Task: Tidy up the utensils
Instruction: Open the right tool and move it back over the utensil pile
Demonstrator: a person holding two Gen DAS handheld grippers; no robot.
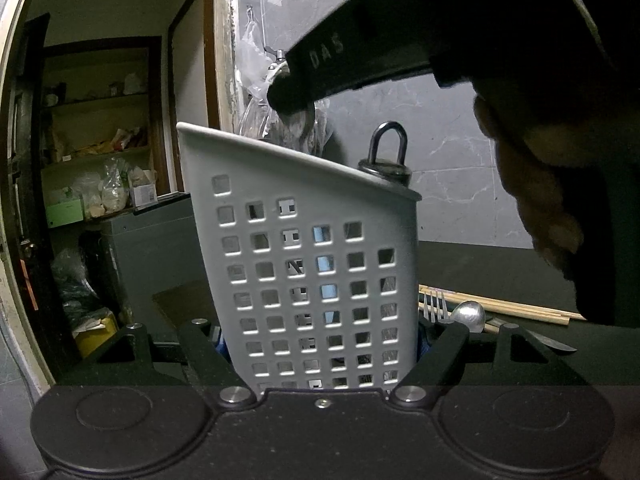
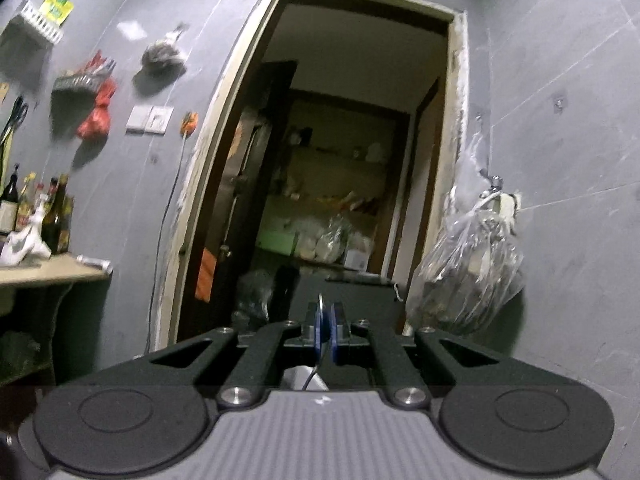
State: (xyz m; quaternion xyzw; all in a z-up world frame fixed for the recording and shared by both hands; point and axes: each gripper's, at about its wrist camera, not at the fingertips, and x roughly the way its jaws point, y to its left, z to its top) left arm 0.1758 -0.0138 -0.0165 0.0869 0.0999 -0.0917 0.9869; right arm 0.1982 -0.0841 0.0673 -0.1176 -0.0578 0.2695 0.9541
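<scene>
In the left wrist view my left gripper (image 1: pixel 320 344) is shut on a white perforated utensil holder (image 1: pixel 304 248), one finger on each side of its base. A black loop handle (image 1: pixel 389 152) pokes out of its top. A fork (image 1: pixel 434 306), a spoon (image 1: pixel 468 316), wooden chopsticks (image 1: pixel 520 308) and a knife tip (image 1: pixel 554 344) lie on the dark counter to its right. The right gripper's body (image 1: pixel 400 32) hangs above the holder. In the right wrist view my right gripper (image 2: pixel 326 332) is shut on a thin metal utensil (image 2: pixel 320 344), seen edge-on, above the holder's rim (image 2: pixel 304 378).
A doorway (image 2: pixel 340 160) to a pantry with shelves lies ahead. A plastic bag (image 2: pixel 468 272) hangs on the grey wall at the right. Bottles (image 2: pixel 40 212) stand on a side table at the left. A dark cabinet (image 1: pixel 152 248) stands behind the holder.
</scene>
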